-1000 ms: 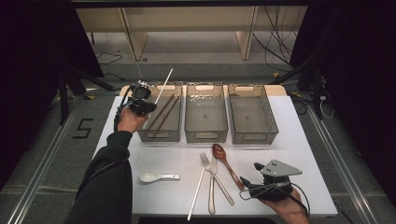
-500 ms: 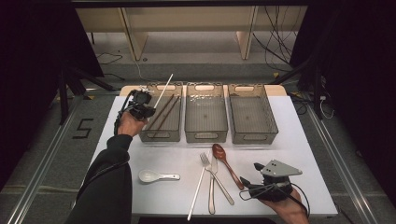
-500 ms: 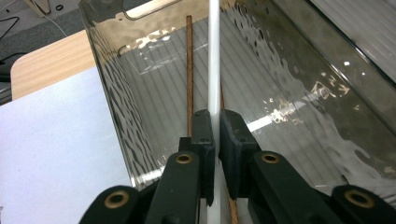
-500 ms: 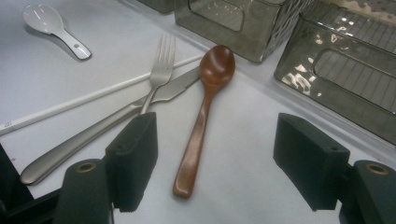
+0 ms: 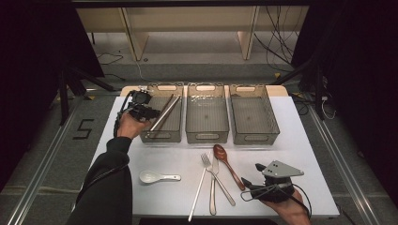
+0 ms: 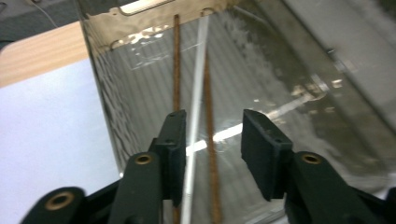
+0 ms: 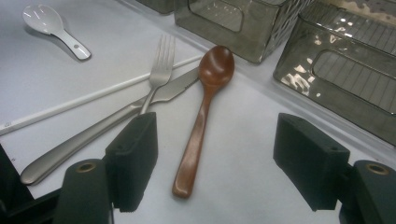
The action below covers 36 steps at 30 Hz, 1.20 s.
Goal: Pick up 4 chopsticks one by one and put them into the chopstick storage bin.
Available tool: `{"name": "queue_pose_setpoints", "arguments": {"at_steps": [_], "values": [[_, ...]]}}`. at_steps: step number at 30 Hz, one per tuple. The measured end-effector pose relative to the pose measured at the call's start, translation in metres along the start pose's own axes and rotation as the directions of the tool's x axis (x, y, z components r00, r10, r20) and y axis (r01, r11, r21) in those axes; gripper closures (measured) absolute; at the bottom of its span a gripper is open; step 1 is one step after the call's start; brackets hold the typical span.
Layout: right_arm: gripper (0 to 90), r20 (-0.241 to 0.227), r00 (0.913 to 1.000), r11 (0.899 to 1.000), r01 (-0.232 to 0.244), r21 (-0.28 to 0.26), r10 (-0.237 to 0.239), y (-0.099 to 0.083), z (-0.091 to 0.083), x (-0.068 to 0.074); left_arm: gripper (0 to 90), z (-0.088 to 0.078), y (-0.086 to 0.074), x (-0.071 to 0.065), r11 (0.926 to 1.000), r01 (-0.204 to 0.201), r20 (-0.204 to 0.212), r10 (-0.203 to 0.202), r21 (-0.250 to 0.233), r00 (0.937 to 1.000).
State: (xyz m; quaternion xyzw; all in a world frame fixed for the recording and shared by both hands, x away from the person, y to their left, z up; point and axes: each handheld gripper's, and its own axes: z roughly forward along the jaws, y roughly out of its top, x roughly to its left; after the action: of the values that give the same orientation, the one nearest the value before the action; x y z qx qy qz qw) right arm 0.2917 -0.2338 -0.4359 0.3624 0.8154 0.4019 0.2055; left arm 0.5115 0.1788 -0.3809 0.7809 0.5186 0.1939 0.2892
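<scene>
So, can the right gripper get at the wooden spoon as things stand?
Probably yes. The right gripper is open, and the wooden spoon lies flat on the table with its handle end between the jaws, clear of the fork.

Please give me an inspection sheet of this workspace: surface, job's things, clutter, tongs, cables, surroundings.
Surface: white table, no spill seen.
Job's things: chopsticks lie in left bin; white one lies among them.
Clutter: white spoon, fork, knife, wooden spoon, one white chopstick on the table; two more bins hold nothing.
Tongs: left tongs have just been opening, pads off the chopsticks; right tongs open over wooden spoon.
Cables: one trails from right tongs; others on floor behind.
Surroundings: dark, wooden frame behind.
</scene>
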Motion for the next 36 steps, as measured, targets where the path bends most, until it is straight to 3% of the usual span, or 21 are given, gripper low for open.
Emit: {"name": "queue_pose_setpoints", "arguments": {"at_steps": [7,11,18,23,26,29,36], "values": [[31.4,0.003,1.0,1.0,-0.001,0.003,0.001,0.0,0.0,0.0,40.3,-0.025,-0.009,-0.017,0.9968,0.079,0.061,-0.079,-0.001,0.995],[31.4,0.003,1.0,1.0,-0.003,0.002,0.003,0.0,0.0,0.0,34.3,-0.036,-0.021,-0.031,0.9959,0.089,0.098,-0.09,0.011,0.9911],[31.4,0.004,1.0,1.0,-0.002,0.004,0.002,0.0,0.0,0.0,27.6,-0.043,-0.047,-0.065,0.9961,0.028,0.122,-0.038,0.084,0.9917],[31.4,0.005,1.0,1.0,-0.002,0.003,0.002,0.0,0.0,0.001,24.1,-0.044,-0.064,-0.084,0.9946,0.007,0.14,-0.022,0.103,0.9899],[31.4,0.002,1.0,1.0,-0.007,0.006,0.007,-0.001,0.001,0.001,22.8,-0.045,-0.075,-0.093,0.9938,0.021,0.17,-0.039,0.11,0.9846],[31.4,0.003,1.0,1.0,0.001,0.007,-0.001,0.0,0.001,0.002,21.9,-0.042,-0.083,-0.105,0.9933,0.008,0.162,-0.026,0.116,0.9865],[31.4,0.004,1.0,1.0,0.002,0.0,-0.002,0.0,0.0,0.002,20.7,-0.042,-0.092,-0.124,0.9917,-0.024,0.181,0.001,0.126,0.9834]]}}
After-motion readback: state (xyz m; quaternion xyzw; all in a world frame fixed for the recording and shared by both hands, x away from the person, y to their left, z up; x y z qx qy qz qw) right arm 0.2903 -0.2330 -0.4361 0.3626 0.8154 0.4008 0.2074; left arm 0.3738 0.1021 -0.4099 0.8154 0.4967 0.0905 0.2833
